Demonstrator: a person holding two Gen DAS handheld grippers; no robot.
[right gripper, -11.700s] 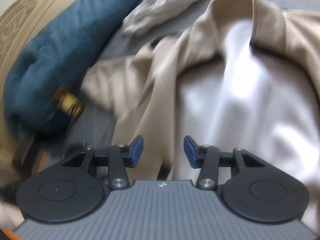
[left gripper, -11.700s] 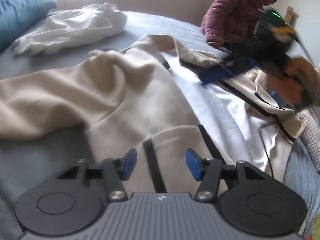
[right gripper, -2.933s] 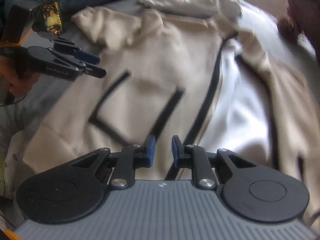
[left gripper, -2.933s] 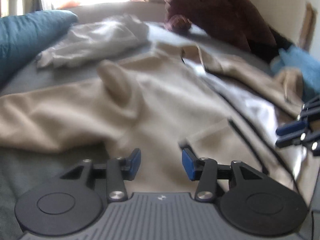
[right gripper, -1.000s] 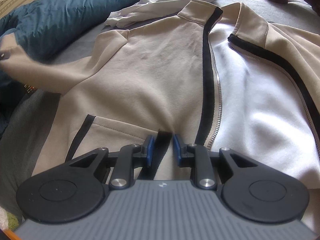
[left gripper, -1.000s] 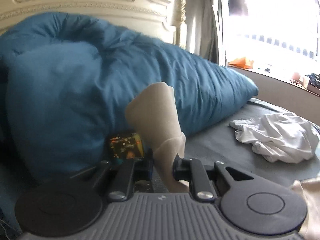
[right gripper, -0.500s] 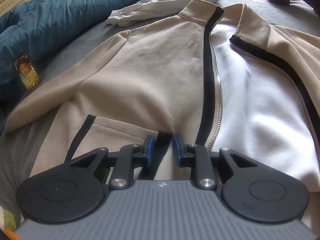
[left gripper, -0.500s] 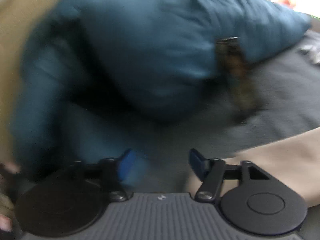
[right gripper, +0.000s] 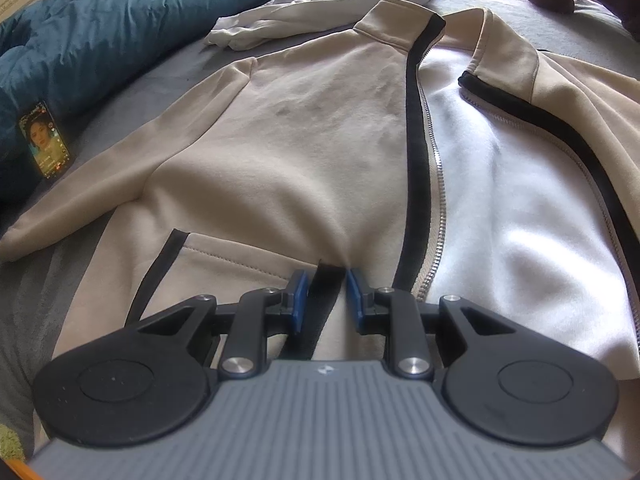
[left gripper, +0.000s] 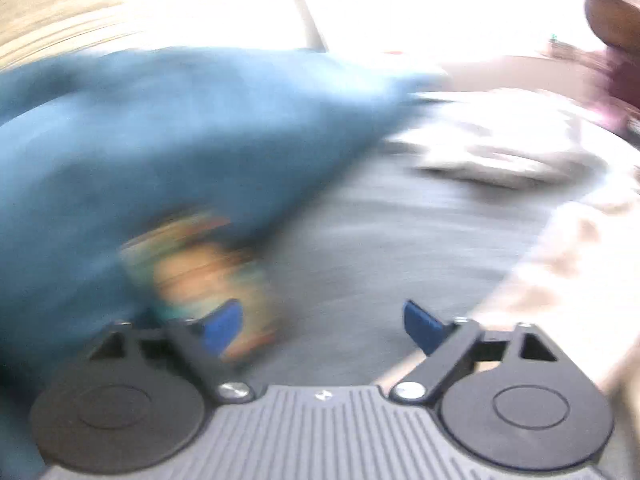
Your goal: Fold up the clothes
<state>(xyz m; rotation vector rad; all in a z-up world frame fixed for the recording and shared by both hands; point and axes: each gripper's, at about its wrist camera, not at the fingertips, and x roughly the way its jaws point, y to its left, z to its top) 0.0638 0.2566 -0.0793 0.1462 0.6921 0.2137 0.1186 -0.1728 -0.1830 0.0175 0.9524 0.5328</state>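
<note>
Right wrist view: our right gripper (right gripper: 326,296) is clenched on the near hem of the beige jacket (right gripper: 288,140), spread over the grey bed (right gripper: 132,88). Our left gripper (left gripper: 322,326) gapes, released, over blurred bedding.

Phone (right gripper: 45,139) left of jacket (right gripper: 288,152)

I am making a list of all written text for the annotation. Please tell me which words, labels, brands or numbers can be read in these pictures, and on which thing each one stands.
No text can be read.
Phone beside the blue duvet: its screen shows a face and small overlay marks, too small to read.
Right gripper body: a small white emblem, no letters.
Left gripper body: the same emblem; this view is motion-blurred.
Beige jacket: no label visible.
</note>
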